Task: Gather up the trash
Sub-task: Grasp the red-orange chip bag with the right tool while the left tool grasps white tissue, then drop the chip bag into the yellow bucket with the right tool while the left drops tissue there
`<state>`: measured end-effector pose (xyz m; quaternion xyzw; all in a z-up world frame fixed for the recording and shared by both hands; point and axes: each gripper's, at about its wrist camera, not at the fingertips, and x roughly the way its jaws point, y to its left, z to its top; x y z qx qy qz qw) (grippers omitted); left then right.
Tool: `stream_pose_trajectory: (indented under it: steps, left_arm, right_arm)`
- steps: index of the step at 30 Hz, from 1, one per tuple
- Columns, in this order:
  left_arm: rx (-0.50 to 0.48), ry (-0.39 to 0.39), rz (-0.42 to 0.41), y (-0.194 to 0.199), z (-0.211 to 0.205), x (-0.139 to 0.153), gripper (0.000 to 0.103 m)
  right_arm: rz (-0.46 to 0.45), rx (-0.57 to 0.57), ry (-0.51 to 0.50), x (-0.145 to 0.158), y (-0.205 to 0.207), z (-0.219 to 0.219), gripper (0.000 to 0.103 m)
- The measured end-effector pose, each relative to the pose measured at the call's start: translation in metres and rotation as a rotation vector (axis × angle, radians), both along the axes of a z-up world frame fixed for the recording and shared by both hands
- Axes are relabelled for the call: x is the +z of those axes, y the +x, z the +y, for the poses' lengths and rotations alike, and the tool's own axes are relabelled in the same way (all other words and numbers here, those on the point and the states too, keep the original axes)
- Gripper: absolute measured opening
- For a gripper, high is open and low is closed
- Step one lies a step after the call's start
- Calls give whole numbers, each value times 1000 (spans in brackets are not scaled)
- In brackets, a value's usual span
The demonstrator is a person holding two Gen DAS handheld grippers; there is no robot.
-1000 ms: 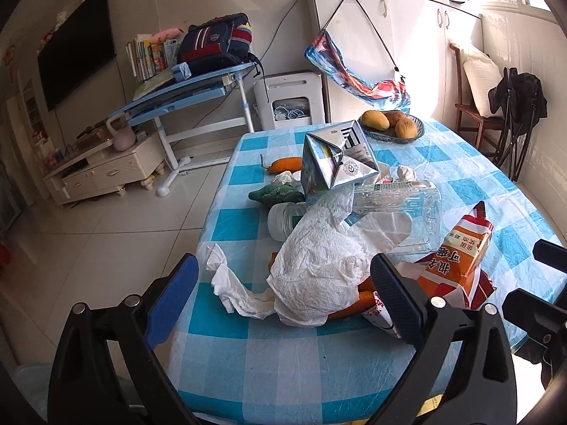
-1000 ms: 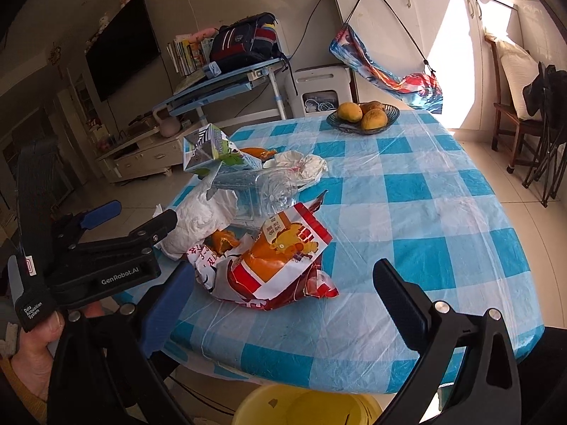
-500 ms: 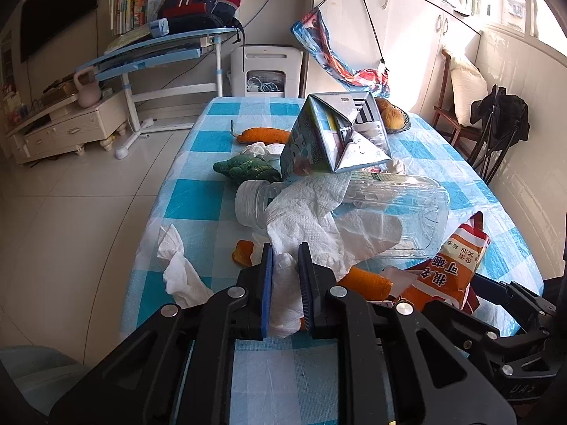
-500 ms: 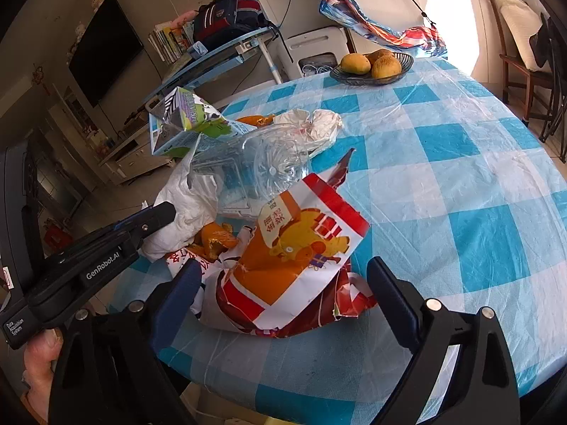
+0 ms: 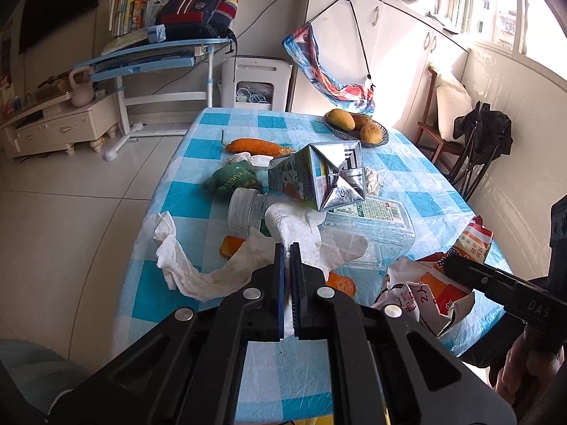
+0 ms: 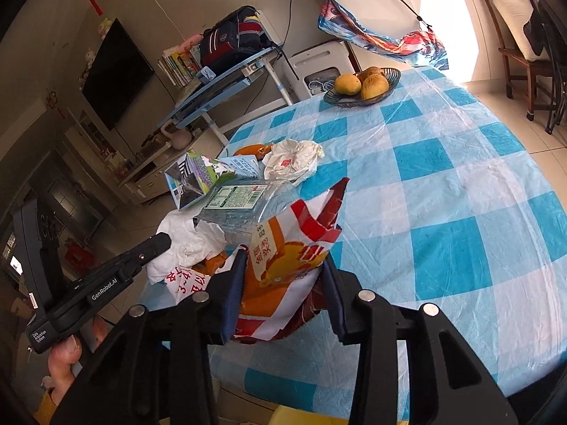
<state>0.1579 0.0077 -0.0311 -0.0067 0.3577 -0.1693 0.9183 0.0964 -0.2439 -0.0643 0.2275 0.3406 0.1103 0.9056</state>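
My left gripper (image 5: 287, 246) is shut on a crumpled white tissue (image 5: 304, 226) at the near end of the trash pile, and the paper is pinched between its blue pads. In the right wrist view my right gripper (image 6: 283, 256) has an orange and red snack bag (image 6: 301, 226) between its pads. Its jaws are closing and both pads press the bag's sides, which are bunched in. The left gripper (image 6: 156, 244) shows at the left of that view, beside the tissue (image 6: 187, 244). A milk carton (image 5: 319, 177) lies on a clear plastic bottle (image 5: 372, 219) behind.
On the blue checked table (image 6: 443, 177) also lie a carrot (image 5: 255, 146), a green plush toy (image 5: 234, 179), a crumpled wrapper (image 6: 294, 159) and a fruit bowl (image 6: 361, 85) at the far end. A yellow bin (image 6: 308, 416) sits below the near edge. A chair (image 5: 443, 134) stands to the right.
The left jaws went from wide open to closed on the tissue. The right gripper moved in over the snack bag and its jaws narrowed onto it, squeezing the bag.
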Motion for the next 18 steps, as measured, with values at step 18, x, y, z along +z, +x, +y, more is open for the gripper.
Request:
stream_pose_trajectory:
  steps: [18]
  left_arm:
    - [80, -31, -67, -31, 23, 28, 4]
  right_arm:
    - [-94, 127, -289, 26, -59, 29, 41]
